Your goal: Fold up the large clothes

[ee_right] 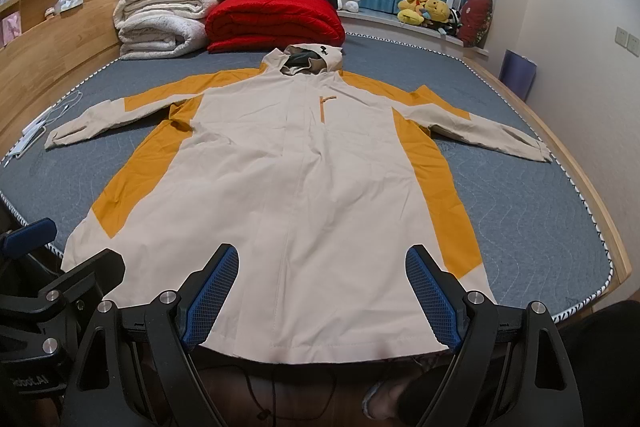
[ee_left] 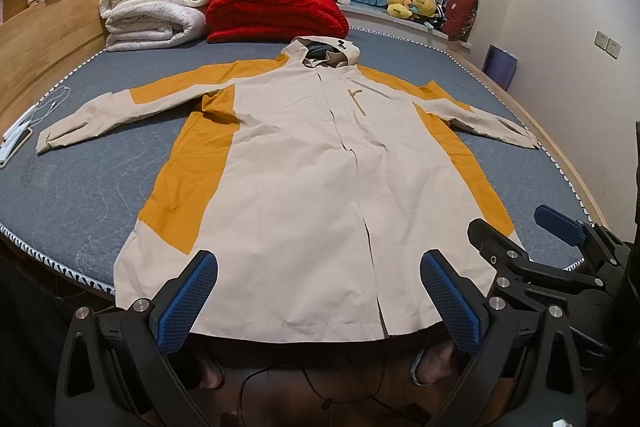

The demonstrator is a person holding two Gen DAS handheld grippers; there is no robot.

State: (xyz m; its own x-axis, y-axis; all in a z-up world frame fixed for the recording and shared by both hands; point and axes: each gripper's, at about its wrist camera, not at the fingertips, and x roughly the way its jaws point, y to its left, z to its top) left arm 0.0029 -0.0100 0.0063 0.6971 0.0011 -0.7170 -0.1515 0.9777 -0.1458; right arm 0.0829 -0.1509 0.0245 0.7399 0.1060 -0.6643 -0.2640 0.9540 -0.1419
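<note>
Cream and yellow jacket [ee_left: 304,163] lies flat on the bed [ee_left: 80,179], hem at the near edge. Both the left gripper [ee_left: 318,301] and right gripper [ee_right: 322,293] hold their 2 fingers apart, empty.

A jacket [ee_left: 304,163] lies flat across the middle of the bed [ee_left: 80,179], hood [ee_left: 324,53] toward the far edge, hem at the near edge, sleeves spread toward the left and right edges. Behind the hood, folded blankets [ee_left: 156,11] sit stacked at the far left corner, a quilt [ee_left: 276,13] just right of them. Toys [ee_left: 412,3] rest on the ledge beyond the far right corner. A cable [ee_left: 52,103] lies by the left edge.
</note>
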